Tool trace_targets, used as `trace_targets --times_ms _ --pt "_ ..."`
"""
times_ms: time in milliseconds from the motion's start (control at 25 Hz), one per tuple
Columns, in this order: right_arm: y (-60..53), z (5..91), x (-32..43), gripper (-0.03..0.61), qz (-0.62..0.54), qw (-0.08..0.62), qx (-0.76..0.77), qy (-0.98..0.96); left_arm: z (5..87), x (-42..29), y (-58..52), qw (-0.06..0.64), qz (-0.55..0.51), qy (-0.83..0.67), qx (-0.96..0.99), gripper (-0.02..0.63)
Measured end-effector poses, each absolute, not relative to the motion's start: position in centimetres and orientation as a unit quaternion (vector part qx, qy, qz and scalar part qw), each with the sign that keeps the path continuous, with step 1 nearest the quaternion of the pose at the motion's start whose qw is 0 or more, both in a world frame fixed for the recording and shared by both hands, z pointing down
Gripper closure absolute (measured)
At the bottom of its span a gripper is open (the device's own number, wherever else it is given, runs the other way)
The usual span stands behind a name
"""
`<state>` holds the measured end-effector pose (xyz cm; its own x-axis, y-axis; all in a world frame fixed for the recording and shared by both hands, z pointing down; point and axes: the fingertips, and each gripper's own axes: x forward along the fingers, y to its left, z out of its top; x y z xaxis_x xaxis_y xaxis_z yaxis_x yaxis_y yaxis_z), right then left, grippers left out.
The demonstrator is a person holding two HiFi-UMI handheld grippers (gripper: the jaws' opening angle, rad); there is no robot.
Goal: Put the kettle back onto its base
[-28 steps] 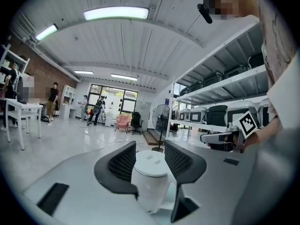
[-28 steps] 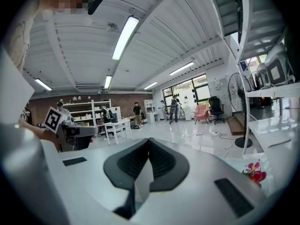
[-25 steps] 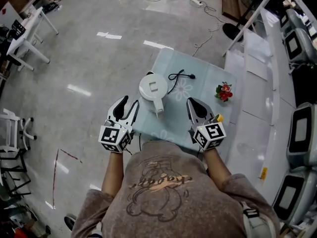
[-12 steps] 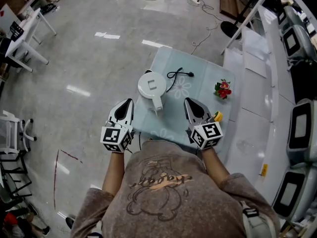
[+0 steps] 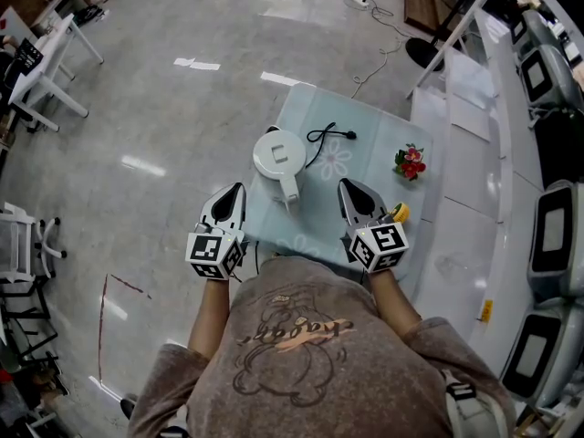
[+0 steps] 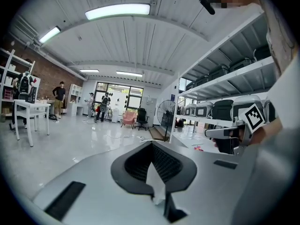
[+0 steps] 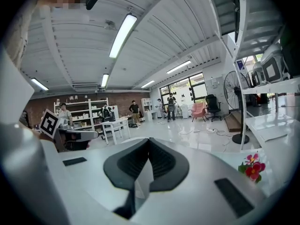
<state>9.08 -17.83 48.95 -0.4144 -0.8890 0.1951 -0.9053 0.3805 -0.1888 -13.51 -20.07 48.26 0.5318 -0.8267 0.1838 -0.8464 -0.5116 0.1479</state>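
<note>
A white kettle (image 5: 280,156) stands on the pale blue glass table (image 5: 374,149), its handle (image 5: 290,192) pointing toward me. A black cord with a plug (image 5: 329,137) lies just right of it. From above I cannot make out a separate base. My left gripper (image 5: 236,191) hovers at the table's near left edge, left of the handle. Its jaws have just closed, with nothing between them (image 6: 152,144). My right gripper (image 5: 349,188) is over the near part of the table, right of the handle, shut and empty (image 7: 149,140). Neither gripper view shows the kettle.
A small bunch of red flowers (image 5: 411,163) sits at the table's right side, also in the right gripper view (image 7: 252,168). A yellow object (image 5: 399,213) lies beside my right gripper. White shelving with boxes (image 5: 557,245) runs along the right; open floor lies to the left.
The left gripper's jaws went from wide open to shut with nothing in them. Both hands stayed about where they were, and the kettle has not moved.
</note>
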Motion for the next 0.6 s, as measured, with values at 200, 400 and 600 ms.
trace_targets --times_ms 200,400,600 --pt "-17.72 49.0 8.87 0.583 0.137 0.031 0.537 -0.832 48.17 -13.43 -19.96 0.111 0.041 -0.482 0.868 0.594" --pt "-17.49 49.22 8.87 0.583 0.137 0.037 0.536 -0.832 48.66 -14.03 -20.07 0.113 0.045 -0.488 0.864 0.594" --pt "-17.31 49.4 9.12 0.583 0.141 0.042 0.537 -0.831 48.13 -14.22 -20.15 0.123 0.04 -0.488 0.863 0.594"
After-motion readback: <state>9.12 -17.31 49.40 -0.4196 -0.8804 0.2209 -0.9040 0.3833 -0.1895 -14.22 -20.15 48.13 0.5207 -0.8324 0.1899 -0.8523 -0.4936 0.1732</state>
